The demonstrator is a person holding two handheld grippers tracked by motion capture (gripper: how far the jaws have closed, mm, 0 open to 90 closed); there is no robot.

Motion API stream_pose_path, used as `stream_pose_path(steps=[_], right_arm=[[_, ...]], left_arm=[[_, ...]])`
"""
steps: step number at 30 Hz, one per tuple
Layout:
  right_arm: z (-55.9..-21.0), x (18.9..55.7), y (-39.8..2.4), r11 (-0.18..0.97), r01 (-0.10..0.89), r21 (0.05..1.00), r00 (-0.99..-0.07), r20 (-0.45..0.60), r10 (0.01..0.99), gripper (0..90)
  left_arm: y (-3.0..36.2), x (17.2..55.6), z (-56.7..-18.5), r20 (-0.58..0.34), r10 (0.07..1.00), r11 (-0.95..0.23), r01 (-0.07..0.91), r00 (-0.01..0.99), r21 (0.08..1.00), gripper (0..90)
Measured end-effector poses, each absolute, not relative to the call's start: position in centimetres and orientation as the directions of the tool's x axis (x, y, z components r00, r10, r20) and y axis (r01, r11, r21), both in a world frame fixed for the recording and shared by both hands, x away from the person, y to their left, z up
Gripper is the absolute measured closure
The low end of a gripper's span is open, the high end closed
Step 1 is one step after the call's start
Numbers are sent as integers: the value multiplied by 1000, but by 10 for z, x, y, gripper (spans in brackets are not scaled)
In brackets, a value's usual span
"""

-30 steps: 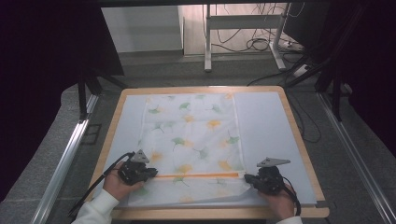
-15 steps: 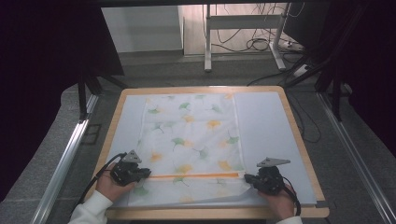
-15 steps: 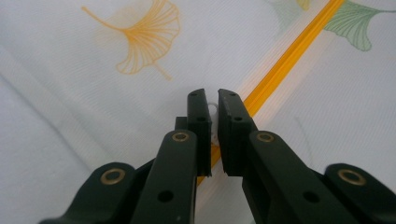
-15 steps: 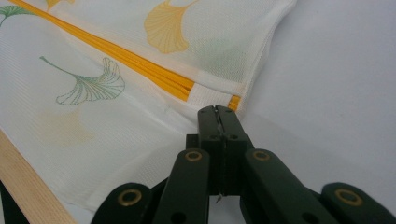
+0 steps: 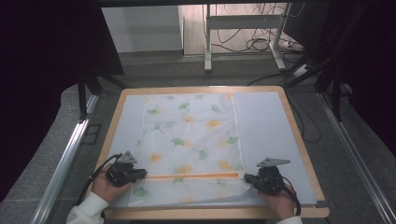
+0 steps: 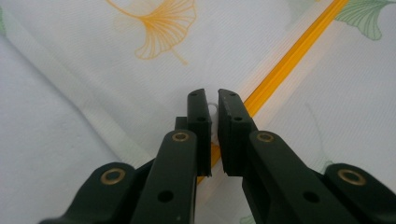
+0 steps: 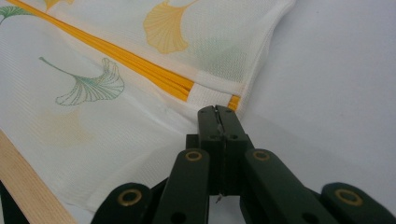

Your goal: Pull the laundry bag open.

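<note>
1. White mesh laundry bag (image 5: pixel 191 149) with a ginkgo-leaf print lies flat on a pale blue sheet (image 5: pixel 266 126) that covers a wooden-rimmed table (image 5: pixel 299 140). The bag sits left of centre on the sheet; its near edge is close to the table's front rim.
2. Orange zipper (image 5: pixel 191 176) runs across the bag near its front edge, from one gripper to the other.
3. Left gripper (image 5: pixel 135 175): held in the person's left hand (image 5: pixel 105 186) at the zipper's left end. In the left gripper view its jaws are almost closed, a thin gap between the pads (image 6: pixel 201 119), with a small white piece, probably the zipper pull, pinched in the gap. The orange zipper (image 6: pixel 289 56) leads away up-right from the tips.
4. Right gripper (image 5: pixel 248 178): held in the right hand (image 5: pixel 280 203) at the zipper's right end, at the bag's right edge. In the right gripper view its jaws are clenched tight, pads (image 7: pixel 217 121) together, tips just in front of the white end tab and the orange zipper end (image 7: pixel 233 101). Thin mesh seems caught between the pads; can't tell for certain.
5. Bag fabric lies slack, lightly wrinkled near the right gripper.
</note>
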State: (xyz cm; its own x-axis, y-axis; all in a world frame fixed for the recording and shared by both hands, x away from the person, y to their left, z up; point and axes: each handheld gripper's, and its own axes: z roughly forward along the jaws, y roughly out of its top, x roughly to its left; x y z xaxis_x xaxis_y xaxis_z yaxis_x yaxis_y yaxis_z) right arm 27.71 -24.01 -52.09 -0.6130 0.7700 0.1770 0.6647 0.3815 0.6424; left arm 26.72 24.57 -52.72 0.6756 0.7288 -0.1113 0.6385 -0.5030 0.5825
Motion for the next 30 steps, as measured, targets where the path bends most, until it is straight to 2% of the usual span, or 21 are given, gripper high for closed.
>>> stream_pose_path(steps=[30], right_arm=[[-521, 277, -240, 386, 661, 643, -617, 174, 768, 898]], left_arm=[[266, 261, -530, -140, 742, -466, 654, 656, 596, 849]])
